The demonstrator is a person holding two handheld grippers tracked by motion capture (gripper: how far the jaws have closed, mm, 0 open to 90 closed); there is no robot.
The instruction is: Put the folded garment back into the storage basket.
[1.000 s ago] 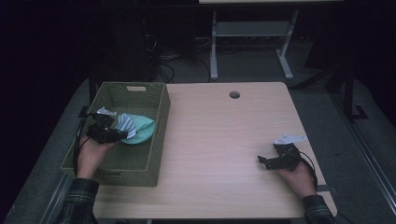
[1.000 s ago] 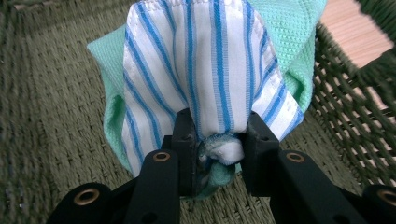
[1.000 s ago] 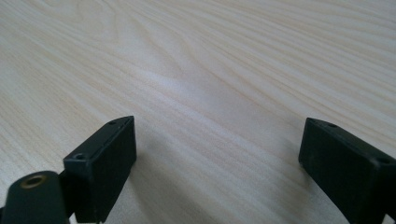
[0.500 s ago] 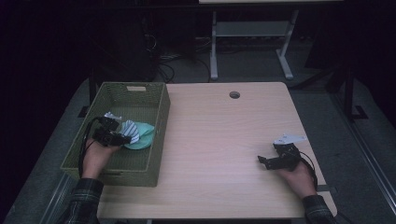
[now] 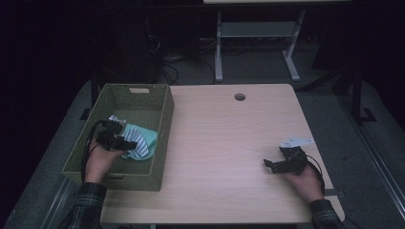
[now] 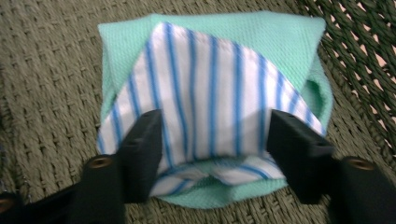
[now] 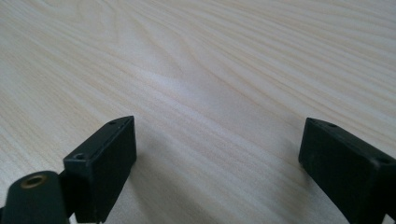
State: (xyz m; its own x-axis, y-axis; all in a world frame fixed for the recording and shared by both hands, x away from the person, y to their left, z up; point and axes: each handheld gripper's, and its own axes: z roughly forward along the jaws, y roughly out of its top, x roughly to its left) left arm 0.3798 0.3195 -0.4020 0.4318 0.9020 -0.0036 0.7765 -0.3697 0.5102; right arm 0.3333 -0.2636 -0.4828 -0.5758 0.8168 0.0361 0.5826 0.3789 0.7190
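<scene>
Left gripper [image 5: 128, 142] sits inside the green woven basket [image 5: 157, 143] at the table's left side, jaws just opened and now spread apart — the folded cloths lie between them but the pads are not pressing. In the left gripper view the gripper [image 6: 215, 135] straddles the striped cloth [image 6: 210, 107], white with blue stripes, which lies on top of the mint green cloth [image 6: 224, 32]; both rest on the basket floor [image 6: 46, 93], close to the basket's side wall at the upper right of that view. From the high view the cloth stack [image 5: 143, 140] is in the near-right part of the basket, just beside its right wall. Right gripper [image 5: 270, 164] rests on the wooden table [image 5: 224, 138] near the right front edge, well apart from the basket — jaws wide, nothing between them, bare tabletop [image 7: 210, 70] ahead in the right gripper view. Person's left hand [image 5: 100, 160] reaches over the basket's near rim; right hand [image 5: 305, 179] lies on the table.
</scene>
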